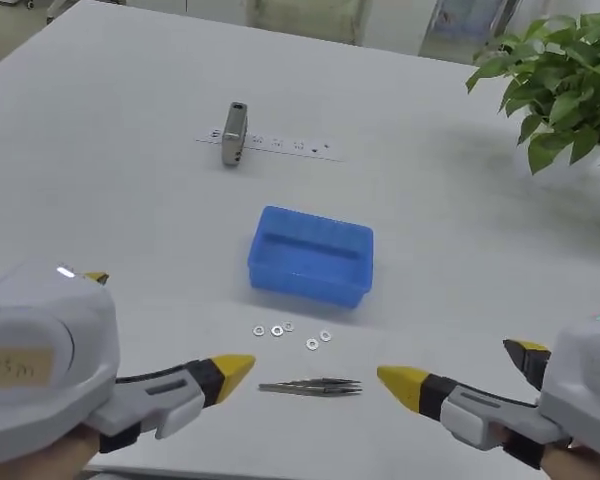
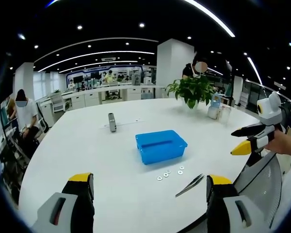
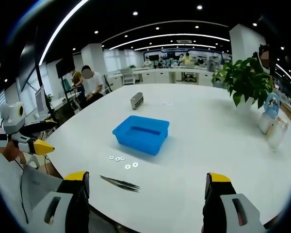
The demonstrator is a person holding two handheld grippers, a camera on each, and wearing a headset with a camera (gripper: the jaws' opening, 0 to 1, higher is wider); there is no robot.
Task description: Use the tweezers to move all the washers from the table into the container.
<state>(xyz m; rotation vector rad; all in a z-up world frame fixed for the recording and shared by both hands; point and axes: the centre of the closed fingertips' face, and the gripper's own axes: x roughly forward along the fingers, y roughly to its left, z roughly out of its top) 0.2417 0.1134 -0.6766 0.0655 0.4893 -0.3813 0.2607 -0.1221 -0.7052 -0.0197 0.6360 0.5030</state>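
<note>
At a wide white table, the yellow-tipped left gripper and yellow-tipped right gripper both spread wide and empty, angled in toward a pair of slim grey metal tweezers lying flat near the front edge, between the two claws and touching neither. Just beyond the tweezers, a loose cluster of small silver ring washers, five by the look of it though too tiny to count with confidence, all on the table and just short of the shallow blue plastic rectangular container, with none yet inside it. Farther back, a small grey metal block at the end of a printed white strip, and a leafy green potted plant at the right. Tweezers judged light, thin and springy, liable to skate on the smooth top if nudged; best taken across both arms around mid-length, clear of the points, and squeezed gently enough to keep the tips working. Washers judged flat, slick and awkward to lift: better caught by an edge or through the hole than pressed from above.
</note>
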